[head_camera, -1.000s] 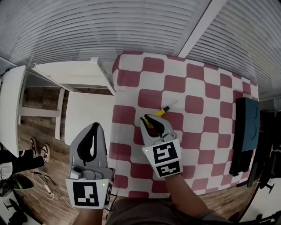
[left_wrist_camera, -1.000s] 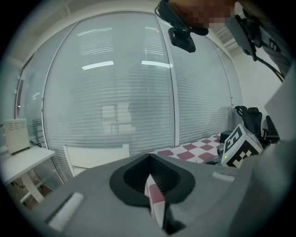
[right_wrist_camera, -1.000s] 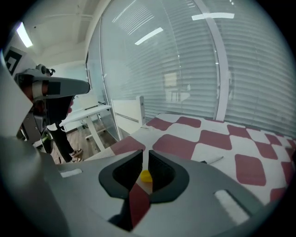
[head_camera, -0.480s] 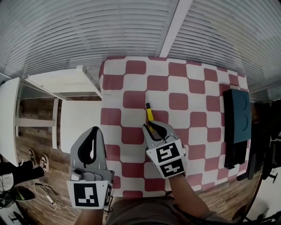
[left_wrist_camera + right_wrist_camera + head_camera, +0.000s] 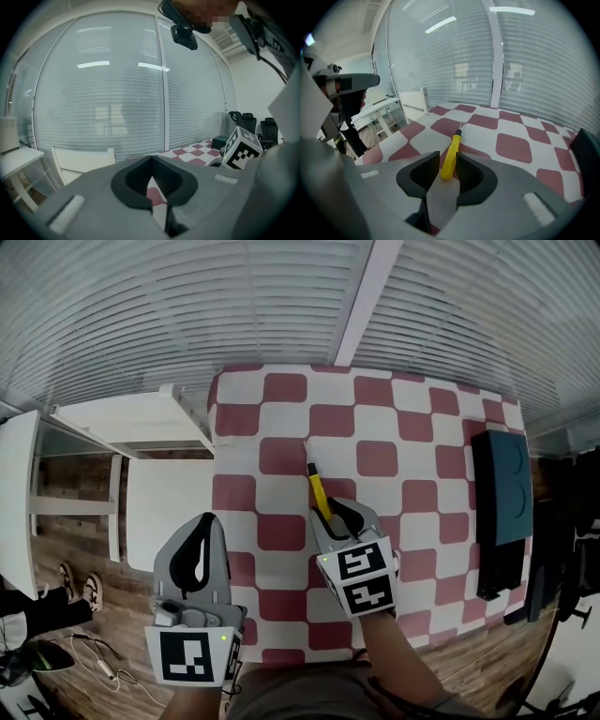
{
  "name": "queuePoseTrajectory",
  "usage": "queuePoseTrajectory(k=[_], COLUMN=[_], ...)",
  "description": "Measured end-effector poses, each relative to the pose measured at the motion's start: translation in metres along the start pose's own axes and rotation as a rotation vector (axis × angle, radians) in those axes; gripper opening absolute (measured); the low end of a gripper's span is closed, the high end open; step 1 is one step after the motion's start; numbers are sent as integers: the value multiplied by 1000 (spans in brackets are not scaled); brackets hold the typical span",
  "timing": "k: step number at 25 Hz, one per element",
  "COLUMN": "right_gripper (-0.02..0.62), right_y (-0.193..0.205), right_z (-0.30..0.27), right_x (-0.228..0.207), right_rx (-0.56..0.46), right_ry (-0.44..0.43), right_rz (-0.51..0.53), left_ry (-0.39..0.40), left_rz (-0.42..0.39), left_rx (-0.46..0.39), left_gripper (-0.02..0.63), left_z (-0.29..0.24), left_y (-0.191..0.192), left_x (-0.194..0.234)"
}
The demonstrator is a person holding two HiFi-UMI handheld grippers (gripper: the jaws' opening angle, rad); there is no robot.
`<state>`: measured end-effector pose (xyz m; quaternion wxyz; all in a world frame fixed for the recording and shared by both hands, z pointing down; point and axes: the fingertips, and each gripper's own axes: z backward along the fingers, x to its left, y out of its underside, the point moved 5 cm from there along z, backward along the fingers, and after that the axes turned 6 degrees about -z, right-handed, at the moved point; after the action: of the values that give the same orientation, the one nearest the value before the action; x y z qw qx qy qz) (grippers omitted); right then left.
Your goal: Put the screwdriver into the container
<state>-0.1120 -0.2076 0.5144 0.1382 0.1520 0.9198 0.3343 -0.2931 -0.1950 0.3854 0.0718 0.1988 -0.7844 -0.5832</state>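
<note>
The yellow-handled screwdriver (image 5: 319, 491) (image 5: 451, 157) is laid on the red-and-white chequered tablecloth (image 5: 422, 427). Its metal tip is turned away from the person, whereas a second ago it was slanted toward the upper right. The handle's butt is seen between the jaws of the right gripper (image 5: 339, 517) (image 5: 447, 164), which have just been opening and are now parted around it. The dark teal rectangular container (image 5: 502, 493) is found well apart, at the table's right edge. The left gripper (image 5: 201, 519) (image 5: 151, 158) is closed on nothing, beside the table's left edge.

No legible words or numbers; only square coded markers (image 5: 357, 565) on left claw (image 5: 201, 521) and right claw (image 5: 337, 512).
</note>
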Motion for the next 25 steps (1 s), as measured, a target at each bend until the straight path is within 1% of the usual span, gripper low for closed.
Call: queuePoseTrajectory(k=[5, 8, 10, 13, 19, 25], right_gripper=[127, 118, 98, 97, 97, 97], right_y=[5, 4, 4, 3, -21, -57], right_z=[-9, -10, -10, -8, 23, 82], right_x=[-4, -5, -5, -8, -11, -9], right_rx=[37, 37, 36, 18, -128, -294], right_ry=[24, 36, 38, 44, 40, 2], right_rz=[-8, -14, -20, -30, -35, 11], left_ry=[-4, -5, -5, -3, -21, -60], left_rz=[18, 24, 25, 23, 8, -22], left_rx=[6, 7, 8, -1, -28, -113], left_gripper=[0, 0, 0, 0, 0, 0], left_z=[-3, -6, -8, -6, 6, 26], left_y=[7, 9, 10, 7, -9, -44], left_x=[10, 15, 16, 13, 2, -21])
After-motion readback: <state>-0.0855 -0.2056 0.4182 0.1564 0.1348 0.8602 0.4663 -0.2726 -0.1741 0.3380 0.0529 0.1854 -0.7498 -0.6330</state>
